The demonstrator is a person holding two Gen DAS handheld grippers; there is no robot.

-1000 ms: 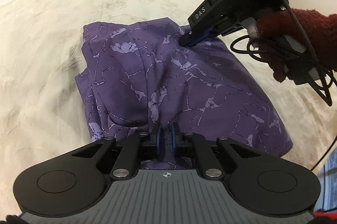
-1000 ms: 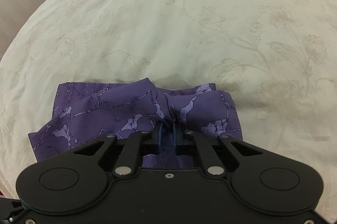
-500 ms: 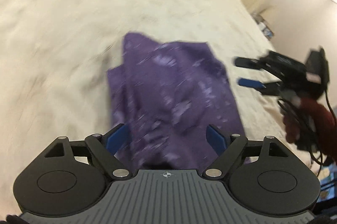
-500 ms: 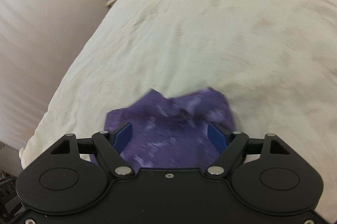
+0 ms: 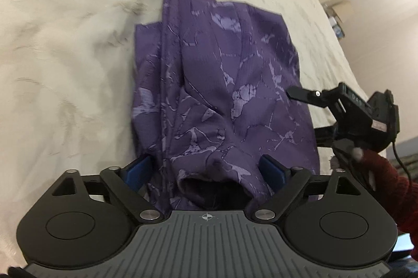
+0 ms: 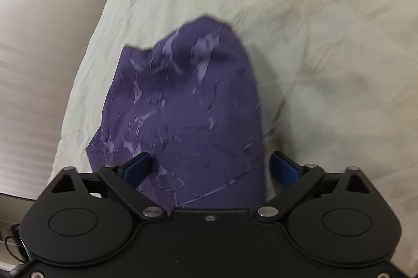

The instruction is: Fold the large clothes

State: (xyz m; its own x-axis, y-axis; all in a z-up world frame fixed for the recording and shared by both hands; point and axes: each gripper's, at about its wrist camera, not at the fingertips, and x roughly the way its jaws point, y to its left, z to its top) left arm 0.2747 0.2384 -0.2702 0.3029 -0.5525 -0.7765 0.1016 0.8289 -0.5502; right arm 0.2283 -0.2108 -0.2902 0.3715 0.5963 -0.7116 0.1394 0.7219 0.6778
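My left tool point(image 5: 206, 171) and right tool point(image 6: 211, 168) had just spread apart, releasing the purple garment point(image 5: 222, 95) folded on the bed point(image 5: 65, 43), where loose layers could slide apart if bumped

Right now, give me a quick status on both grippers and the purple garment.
Left gripper open, right gripper open, jaws just spread, pads clear of cloth. Purple garment lies folded on the cream bedspread, released. Nothing in the way.

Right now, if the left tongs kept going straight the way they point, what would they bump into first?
Most likely the purple garment lying on the cream bedspread. The left tongs stand open with folded cloth between them, though depth is hard to judge.
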